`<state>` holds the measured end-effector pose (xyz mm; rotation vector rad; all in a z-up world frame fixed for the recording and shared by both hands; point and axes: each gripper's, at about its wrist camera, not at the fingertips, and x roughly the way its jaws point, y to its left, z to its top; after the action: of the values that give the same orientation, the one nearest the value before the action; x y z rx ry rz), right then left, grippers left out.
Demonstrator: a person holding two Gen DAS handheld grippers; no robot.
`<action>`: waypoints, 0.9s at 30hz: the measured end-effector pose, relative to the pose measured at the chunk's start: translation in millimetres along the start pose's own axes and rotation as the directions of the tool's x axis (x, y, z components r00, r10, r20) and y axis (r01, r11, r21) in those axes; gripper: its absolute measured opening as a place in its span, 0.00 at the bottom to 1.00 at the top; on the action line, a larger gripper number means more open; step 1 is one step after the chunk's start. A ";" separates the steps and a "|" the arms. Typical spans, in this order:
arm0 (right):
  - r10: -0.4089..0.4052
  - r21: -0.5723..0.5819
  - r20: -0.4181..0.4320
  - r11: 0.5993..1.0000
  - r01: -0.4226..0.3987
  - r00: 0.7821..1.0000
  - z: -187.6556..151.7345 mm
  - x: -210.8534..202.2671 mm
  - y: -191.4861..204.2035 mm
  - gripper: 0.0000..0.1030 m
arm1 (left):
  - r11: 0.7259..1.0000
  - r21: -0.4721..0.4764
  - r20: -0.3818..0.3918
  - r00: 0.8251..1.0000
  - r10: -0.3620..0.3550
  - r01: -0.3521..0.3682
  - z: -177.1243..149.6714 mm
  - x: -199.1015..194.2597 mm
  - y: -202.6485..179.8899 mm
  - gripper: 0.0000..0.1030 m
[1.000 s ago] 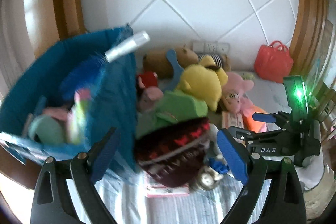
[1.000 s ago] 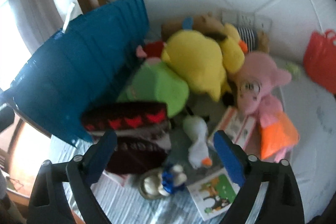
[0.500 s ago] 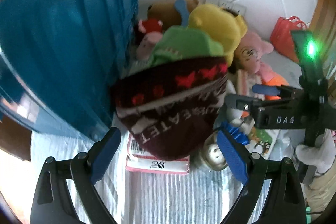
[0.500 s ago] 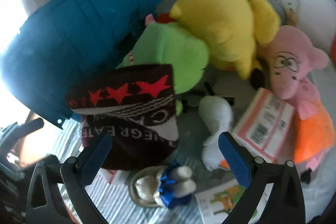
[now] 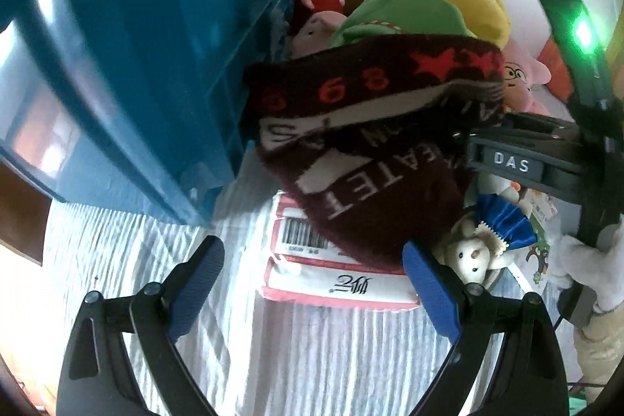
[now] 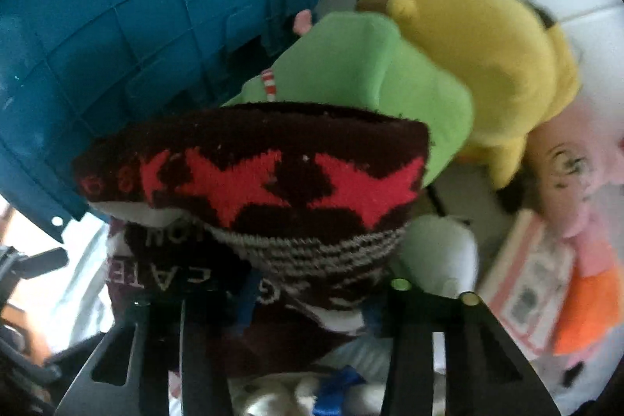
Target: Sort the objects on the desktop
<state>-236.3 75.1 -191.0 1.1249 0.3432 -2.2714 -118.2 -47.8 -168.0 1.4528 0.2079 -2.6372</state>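
Observation:
A dark maroon knit hat [image 5: 374, 143] with red stars and white letters lies beside the blue plastic crate [image 5: 156, 45]. My right gripper [image 6: 312, 303] is shut on the hat [image 6: 265, 190]; in the left wrist view its black body [image 5: 518, 151] reaches in from the right and pinches the hat's edge. My left gripper [image 5: 312, 271] is open and empty, low over the striped cloth in front of the hat. The blue crate also shows in the right wrist view [image 6: 136, 26].
Plush toys crowd behind the hat: green [image 6: 370, 80], yellow [image 6: 487, 45], pink [image 6: 577, 182]. A pink-edged packet with a barcode [image 5: 335, 271] lies under the hat. A small white bear with a blue bow [image 5: 475, 252] sits to the right. White tiled wall behind.
My right gripper moved in and closed on the hat. My left gripper dropped lower and closer, so the crate's inside is no longer seen.

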 end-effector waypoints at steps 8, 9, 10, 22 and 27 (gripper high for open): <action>-0.108 -0.015 0.117 0.994 0.111 0.987 -3.5 -81.0 -3.8 0.20 | 0.999 0.027 -0.019 0.999 -0.031 0.032 -2.3 -8.8 -7.4 0.68; -0.130 0.014 0.114 0.992 0.129 0.985 -9.6 -90.7 -13.5 0.20 | 0.998 0.036 -0.022 0.999 -0.042 0.043 -1.2 -11.5 -11.3 0.68; -0.151 0.042 0.110 0.988 0.147 0.982 -15.7 -100.3 -23.1 0.20 | 0.998 0.045 -0.026 0.998 -0.052 0.053 -0.2 -14.2 -15.2 0.68; -0.298 0.391 -0.080 0.868 0.305 0.951 -124.1 -149.3 -154.0 0.20 | 0.939 0.294 -0.140 0.980 -0.144 0.180 4.7 31.3 -117.9 0.68; -0.221 0.480 -0.178 0.831 0.281 0.959 -170.5 -115.6 -183.7 0.20 | 0.924 0.331 -0.197 0.972 -0.129 0.190 0.3 65.9 -135.8 0.68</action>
<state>-181.1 345.0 -208.4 1.5533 -0.0793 -2.6221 -177.1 83.0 -215.4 1.8492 -0.1424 -2.7841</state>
